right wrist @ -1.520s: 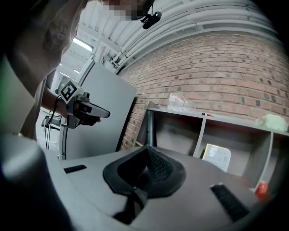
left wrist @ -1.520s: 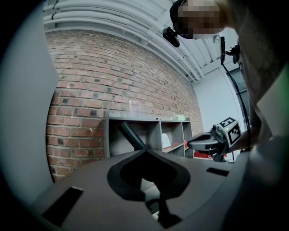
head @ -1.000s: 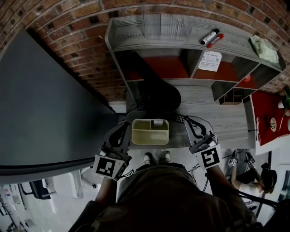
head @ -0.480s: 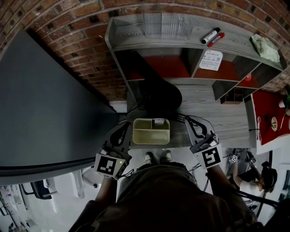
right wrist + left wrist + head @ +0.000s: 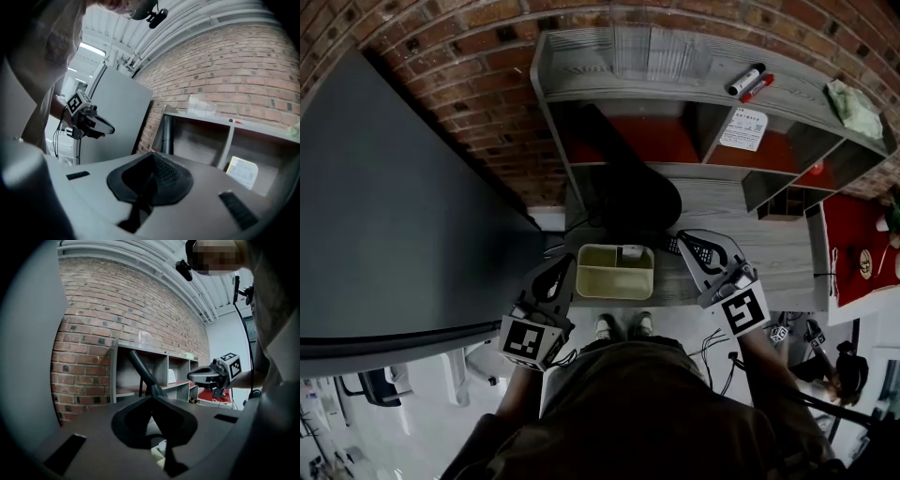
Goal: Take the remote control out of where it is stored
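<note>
Right gripper: jaws together, nothing between them; a dotted dark patch shows through the hollow behind the tips, too blurred to name.
Left gripper: jaws likewise together and empty; a sliver of the tray shows past them, the rest blocked by the gripper's own body.
Both grippers are held low at the desk's near edge, one on either side of the tray.

Remote control: not made out for certain; a short dark knobbly strip lies on the desk just right of the tray, at the right gripper's tips, and may be it; whether the tips touch it I cannot tell.
A small white thing sits in the tray's rear compartment; too small to name.

Count: two grippers; one tray with two compartments; two markers on the shelf top, one black and one red; one paper card leaning in a shelf bay; one green cloth at the top's right end; one black stand with a round base and slanting pole.

Surface: grey wood-grain desk; grey shelf unit at its back, red inside the bays.
Room: brick wall behind; large grey panel to the left; pale floor, with the person's two shoes below the desk edge.
</note>
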Demonstrator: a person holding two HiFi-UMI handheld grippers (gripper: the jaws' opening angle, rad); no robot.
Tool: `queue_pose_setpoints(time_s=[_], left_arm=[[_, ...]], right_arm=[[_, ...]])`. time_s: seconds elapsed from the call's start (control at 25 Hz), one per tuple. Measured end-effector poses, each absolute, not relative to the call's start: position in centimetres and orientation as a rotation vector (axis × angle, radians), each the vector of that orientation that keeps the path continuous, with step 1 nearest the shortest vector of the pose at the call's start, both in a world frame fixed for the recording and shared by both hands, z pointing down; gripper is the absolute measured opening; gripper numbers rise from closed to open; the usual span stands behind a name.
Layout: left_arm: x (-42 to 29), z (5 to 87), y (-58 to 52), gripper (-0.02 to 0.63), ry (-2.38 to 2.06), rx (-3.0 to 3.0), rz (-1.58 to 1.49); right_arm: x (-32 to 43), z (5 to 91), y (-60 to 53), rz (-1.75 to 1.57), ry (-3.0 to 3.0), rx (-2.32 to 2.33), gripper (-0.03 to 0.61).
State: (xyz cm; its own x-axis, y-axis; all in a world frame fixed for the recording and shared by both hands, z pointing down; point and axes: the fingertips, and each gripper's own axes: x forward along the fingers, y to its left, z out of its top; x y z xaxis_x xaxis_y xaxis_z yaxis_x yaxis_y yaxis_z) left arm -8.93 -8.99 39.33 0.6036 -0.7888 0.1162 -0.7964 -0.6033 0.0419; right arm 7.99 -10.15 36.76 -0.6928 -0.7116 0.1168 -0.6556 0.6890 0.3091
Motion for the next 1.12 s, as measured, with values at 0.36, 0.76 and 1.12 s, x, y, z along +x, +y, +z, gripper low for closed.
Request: queue_pose_setpoints(time_s=[0.36, 0.76, 1.12], left_arm=[[-10.4, 41.4, -8.1, 0.009, -1.373, 2.685, 0.212], [-12.7, 43.4, -7.2, 0.009, -1.412, 2.6, 0.246], [-15.9, 45.1, -6.8, 0.009, -1.467, 2.517, 0.273]], right_arm=[[3.6, 43.2, -10.9, -0.252, -2.529, 0.681, 0.014], [1.1, 53.5, -11.0, -0.218, -2.216, 0.417, 0.039], [1.0, 61.9, -10.4, -0.125, -1.967, 0.268, 0.133]])
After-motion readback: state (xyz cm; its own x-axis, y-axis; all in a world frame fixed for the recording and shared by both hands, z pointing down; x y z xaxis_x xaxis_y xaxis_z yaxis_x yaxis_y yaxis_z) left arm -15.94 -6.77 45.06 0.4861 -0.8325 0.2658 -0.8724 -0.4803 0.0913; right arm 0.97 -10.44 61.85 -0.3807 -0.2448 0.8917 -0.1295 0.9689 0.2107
